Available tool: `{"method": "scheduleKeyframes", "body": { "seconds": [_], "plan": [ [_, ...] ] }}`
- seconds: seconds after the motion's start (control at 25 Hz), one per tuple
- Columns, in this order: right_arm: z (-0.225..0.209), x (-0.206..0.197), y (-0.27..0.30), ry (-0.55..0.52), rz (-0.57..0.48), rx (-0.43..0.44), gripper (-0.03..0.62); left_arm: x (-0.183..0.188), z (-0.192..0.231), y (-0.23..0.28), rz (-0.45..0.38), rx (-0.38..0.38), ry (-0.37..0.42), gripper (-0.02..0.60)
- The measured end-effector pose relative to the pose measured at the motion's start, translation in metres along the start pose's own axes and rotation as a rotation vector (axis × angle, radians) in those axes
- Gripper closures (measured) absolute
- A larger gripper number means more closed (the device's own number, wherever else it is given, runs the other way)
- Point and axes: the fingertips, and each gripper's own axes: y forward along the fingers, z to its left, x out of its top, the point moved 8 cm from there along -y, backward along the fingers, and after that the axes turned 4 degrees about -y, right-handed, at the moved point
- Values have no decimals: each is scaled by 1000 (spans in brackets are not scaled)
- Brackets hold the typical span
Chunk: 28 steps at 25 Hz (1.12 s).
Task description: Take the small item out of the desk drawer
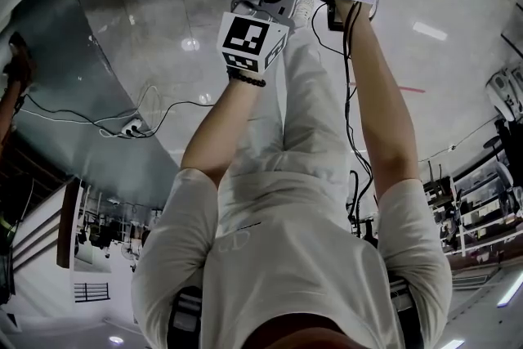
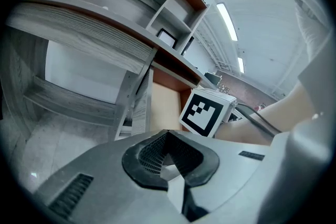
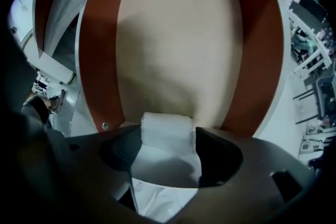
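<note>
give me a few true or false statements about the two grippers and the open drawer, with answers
1. The right gripper is clamped on a soft white folded item. True.
2. The left gripper holds a second white item. False: its jaws are together with nothing between them.
3. The drawer with reddish-brown walls and a beige floor is closed. False: it stands open, with the right gripper at it.
4. The grey wooden desk carries open shelf compartments. True.
</note>
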Motion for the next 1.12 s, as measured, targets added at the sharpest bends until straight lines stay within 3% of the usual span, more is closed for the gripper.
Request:
{"method": "scheduleKeyframes", "body": {
  "seconds": [0.08, 0.2, 0.64, 1.12],
  "plan": [
    [-4, -1, -3, 2, -15, -15, 302, 0, -2, 0, -1, 1, -3, 583],
    [-4, -3, -3, -4, -34, -22, 316, 0, -1, 0, 0, -1, -2, 583],
    [-5, -14, -11, 14, -180, 7, 327, -4, -1, 1, 5, -4, 2, 583],
    [-6, -18, -18, 3, -258, 27, 329, -4, -7, 4, 10, -5, 14, 583]
  ]
}}
